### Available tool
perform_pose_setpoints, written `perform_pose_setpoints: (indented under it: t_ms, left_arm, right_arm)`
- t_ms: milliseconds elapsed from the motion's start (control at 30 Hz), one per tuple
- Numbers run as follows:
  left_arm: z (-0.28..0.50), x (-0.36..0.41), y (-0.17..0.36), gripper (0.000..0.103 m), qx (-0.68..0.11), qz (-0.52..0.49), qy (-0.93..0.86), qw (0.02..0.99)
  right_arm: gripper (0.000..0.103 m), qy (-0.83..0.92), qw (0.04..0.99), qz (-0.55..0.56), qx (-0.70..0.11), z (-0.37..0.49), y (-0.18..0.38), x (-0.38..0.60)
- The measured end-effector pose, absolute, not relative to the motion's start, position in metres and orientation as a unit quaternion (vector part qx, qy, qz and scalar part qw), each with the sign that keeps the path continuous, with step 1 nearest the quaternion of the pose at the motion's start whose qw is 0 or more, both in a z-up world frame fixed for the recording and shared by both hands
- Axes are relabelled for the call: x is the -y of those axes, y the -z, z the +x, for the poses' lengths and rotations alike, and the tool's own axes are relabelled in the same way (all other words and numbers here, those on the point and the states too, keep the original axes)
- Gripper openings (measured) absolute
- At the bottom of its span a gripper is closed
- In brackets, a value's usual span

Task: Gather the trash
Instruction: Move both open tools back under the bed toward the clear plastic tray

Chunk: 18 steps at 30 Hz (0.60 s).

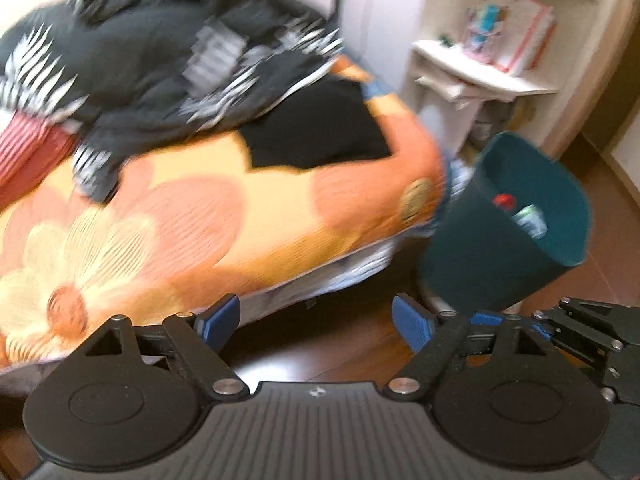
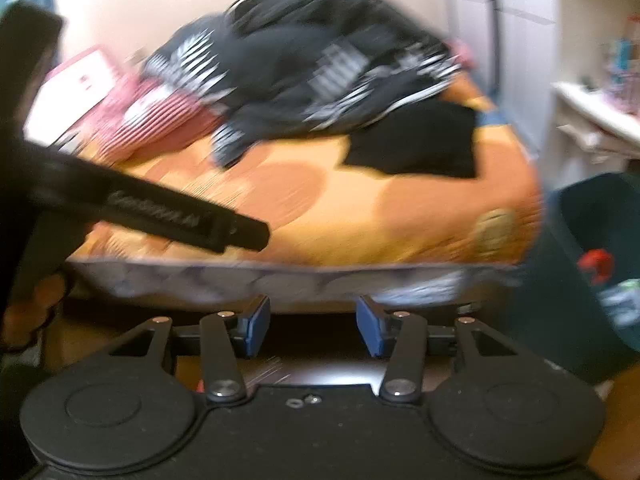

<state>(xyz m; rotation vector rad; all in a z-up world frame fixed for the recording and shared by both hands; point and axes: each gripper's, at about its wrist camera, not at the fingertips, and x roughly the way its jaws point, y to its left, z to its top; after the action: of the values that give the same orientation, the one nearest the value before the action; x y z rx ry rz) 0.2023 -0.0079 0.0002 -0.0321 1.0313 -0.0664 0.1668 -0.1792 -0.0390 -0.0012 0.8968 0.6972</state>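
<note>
A dark teal trash bin [image 1: 472,248] stands on the floor by the bed's corner, right of centre in the left wrist view. Inside it lie a red item [image 1: 504,201] and a green-and-white wrapper [image 1: 530,218]. My left gripper [image 1: 316,320] is open over the wooden floor, short of the bin, with nothing between its blue pads. In the right wrist view the bin [image 2: 552,320] is at the right edge, with the red item [image 2: 596,264] showing. My right gripper [image 2: 313,326] is open and empty, facing the bed's side.
A bed with an orange flowered cover [image 1: 224,216] fills the left and centre, with a dark patterned quilt [image 1: 152,52] and a black cloth [image 1: 316,132] on it. A white shelf unit [image 1: 480,80] stands behind the bin. A black strap [image 2: 180,220] and a hand [image 2: 32,304] cross the left.
</note>
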Motion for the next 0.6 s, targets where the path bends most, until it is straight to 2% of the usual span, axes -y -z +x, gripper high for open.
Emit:
perform_pose_setpoints:
  t_ms: [333,600]
  left_arm:
    - [0.197,-0.111,0.121,0.084,-0.583,-0.045,-0.031,0.810]
    - [0.200,-0.148,0.211,0.084,-0.639,-0.021,-0.020,0.768]
  right_arm:
    - [0.049,-0.394,0.760,-0.062,-0.513,0.159,0.143,0.077]
    - [0.050,-0.413,0.699,-0.069,-0.580,0.150,0.221,0.028]
